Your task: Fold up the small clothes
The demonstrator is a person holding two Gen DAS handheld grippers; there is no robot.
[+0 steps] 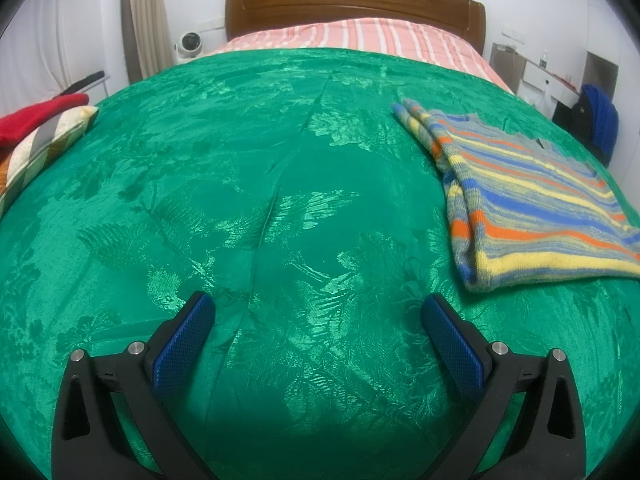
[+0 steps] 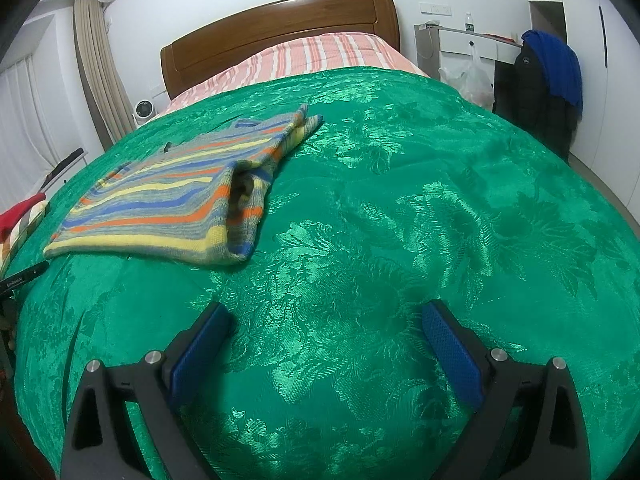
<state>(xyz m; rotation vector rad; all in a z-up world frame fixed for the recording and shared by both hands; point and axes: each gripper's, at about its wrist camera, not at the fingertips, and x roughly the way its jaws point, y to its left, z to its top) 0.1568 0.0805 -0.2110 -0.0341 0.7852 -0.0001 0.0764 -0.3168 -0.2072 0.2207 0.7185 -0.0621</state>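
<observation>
Striped sweater (image 1: 532, 196) folded flat on green bedspread (image 1: 280, 184), between both grippers, left gripper (image 1: 318, 312) fingers wide, holding nothing, right gripper (image 2: 326, 320) fingers likewise wide, near bed edge.

Glossy green bedspread (image 1: 280, 168), knitted striped sweater (image 1: 532, 200), polished wooden headboard (image 1: 352, 4).

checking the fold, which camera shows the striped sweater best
The right wrist view: the striped sweater lies whole in frame, its folded edge and tucked sleeve facing the camera. The left wrist view shows it too, but it runs toward the frame's right edge.
</observation>
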